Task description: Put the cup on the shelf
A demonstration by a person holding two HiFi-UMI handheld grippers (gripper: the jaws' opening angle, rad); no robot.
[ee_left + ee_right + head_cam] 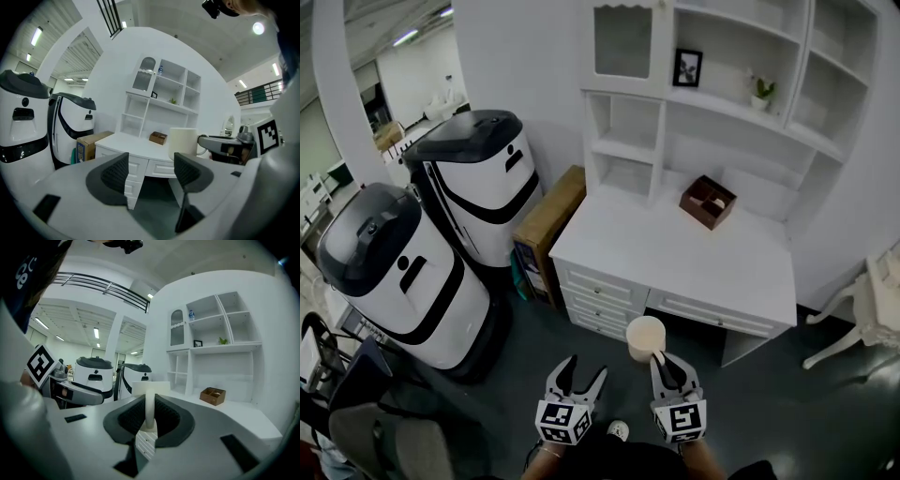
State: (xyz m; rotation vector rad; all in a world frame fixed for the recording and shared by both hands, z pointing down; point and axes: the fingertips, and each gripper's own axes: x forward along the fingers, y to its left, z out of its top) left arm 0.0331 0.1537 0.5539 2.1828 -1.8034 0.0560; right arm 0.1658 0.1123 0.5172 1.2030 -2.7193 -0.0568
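A cream cup [645, 338] hangs in the air in front of the white desk [675, 253], held by its handle. My right gripper [663, 360] is shut on that handle [149, 405], which stands upright between the dark pads. In the left gripper view the cup [183, 141] shows to the right of my jaws. My left gripper [577, 371] is open and holds nothing, level with the right one. The white shelf unit [727, 84] rises at the back of the desk and also appears in the right gripper view [213, 341].
A brown wooden box [708, 201] sits on the desk. Two large white and black machines [478, 183] stand at the left, with a cardboard box [547, 230] between them and the desk. A white chair [867, 314] stands at the right. A small picture frame [687, 67] and plant [762, 91] sit on the shelves.
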